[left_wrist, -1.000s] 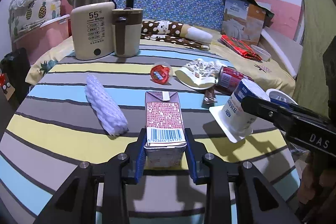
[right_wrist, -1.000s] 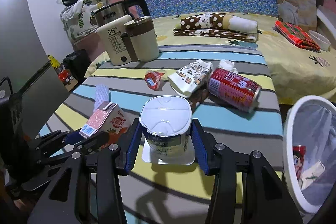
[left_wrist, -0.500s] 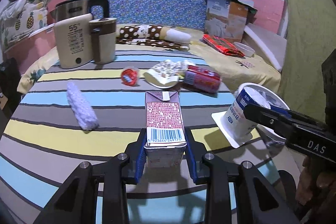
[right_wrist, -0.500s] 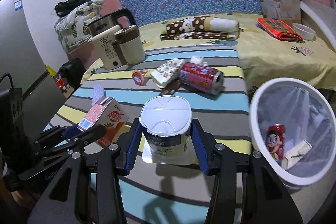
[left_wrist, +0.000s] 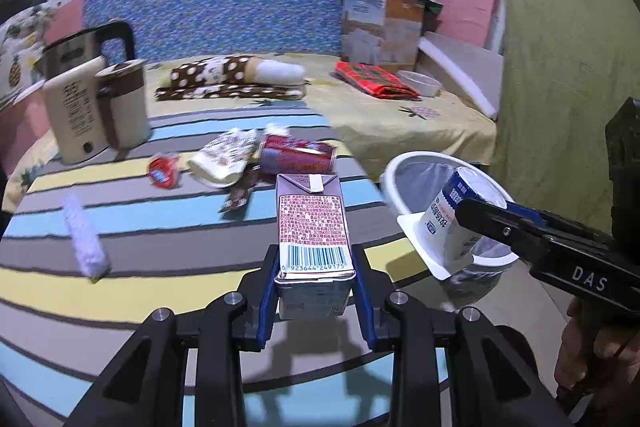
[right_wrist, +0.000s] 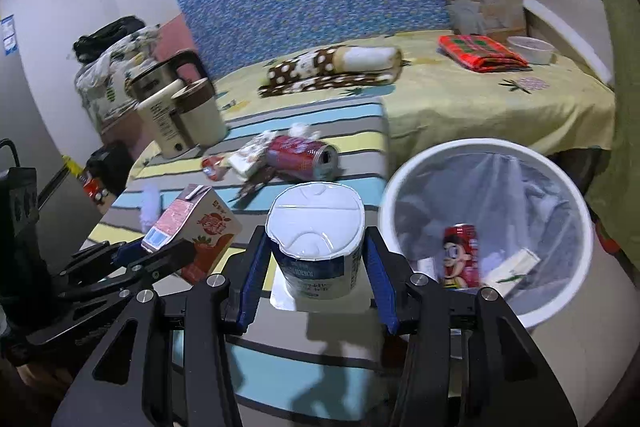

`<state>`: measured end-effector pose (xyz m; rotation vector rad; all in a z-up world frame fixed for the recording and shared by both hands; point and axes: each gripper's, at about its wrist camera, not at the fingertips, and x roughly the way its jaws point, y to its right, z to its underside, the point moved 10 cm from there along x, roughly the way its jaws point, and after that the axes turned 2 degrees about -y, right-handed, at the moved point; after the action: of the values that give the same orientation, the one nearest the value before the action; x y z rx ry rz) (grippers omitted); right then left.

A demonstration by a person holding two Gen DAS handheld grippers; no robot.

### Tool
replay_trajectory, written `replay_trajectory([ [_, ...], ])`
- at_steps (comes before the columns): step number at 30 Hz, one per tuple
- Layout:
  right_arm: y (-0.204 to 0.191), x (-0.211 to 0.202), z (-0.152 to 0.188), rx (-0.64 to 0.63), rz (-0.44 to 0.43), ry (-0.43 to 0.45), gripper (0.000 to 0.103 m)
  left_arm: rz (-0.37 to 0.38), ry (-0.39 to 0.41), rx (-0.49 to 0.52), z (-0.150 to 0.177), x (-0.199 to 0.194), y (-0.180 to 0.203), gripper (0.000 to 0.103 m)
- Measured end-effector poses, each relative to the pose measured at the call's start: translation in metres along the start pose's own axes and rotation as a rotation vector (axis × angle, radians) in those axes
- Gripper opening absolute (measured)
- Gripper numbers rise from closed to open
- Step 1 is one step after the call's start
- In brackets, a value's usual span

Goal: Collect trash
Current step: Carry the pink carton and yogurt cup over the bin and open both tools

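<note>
My left gripper (left_wrist: 316,287) is shut on a pink milk carton (left_wrist: 313,231) and holds it above the striped table (left_wrist: 160,291). The carton also shows in the right wrist view (right_wrist: 196,227). My right gripper (right_wrist: 316,275) is shut on a white yogurt cup (right_wrist: 316,247), held beside the white trash bin (right_wrist: 412,183); the cup shows in the left wrist view (left_wrist: 452,219) in front of the bin (left_wrist: 412,163). A red can (right_wrist: 460,255) and a wrapper lie inside the bin.
On the table lie a red can (left_wrist: 296,155), a crumpled snack bag (left_wrist: 224,159), a small red cup (left_wrist: 162,173), a brown wrapper (left_wrist: 240,193) and a white foam sleeve (left_wrist: 86,239). A kettle (left_wrist: 80,103) and a mug (left_wrist: 124,103) stand at the back left. A bed lies beyond.
Both grippers have moved right toward the bin with their loads. The bin now looms larger and nearer in both views, and the table items have slid left.
</note>
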<state>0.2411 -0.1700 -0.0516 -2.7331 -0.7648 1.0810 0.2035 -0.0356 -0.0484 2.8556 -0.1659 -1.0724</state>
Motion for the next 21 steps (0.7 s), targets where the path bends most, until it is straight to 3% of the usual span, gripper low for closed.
replay_trajectory([
  [21, 0.115, -0.020, 0.000, 0.163, 0.186, 0.041, 0.049, 0.185, -0.026, 0.112, -0.036, 0.058, 0.103, 0.034],
])
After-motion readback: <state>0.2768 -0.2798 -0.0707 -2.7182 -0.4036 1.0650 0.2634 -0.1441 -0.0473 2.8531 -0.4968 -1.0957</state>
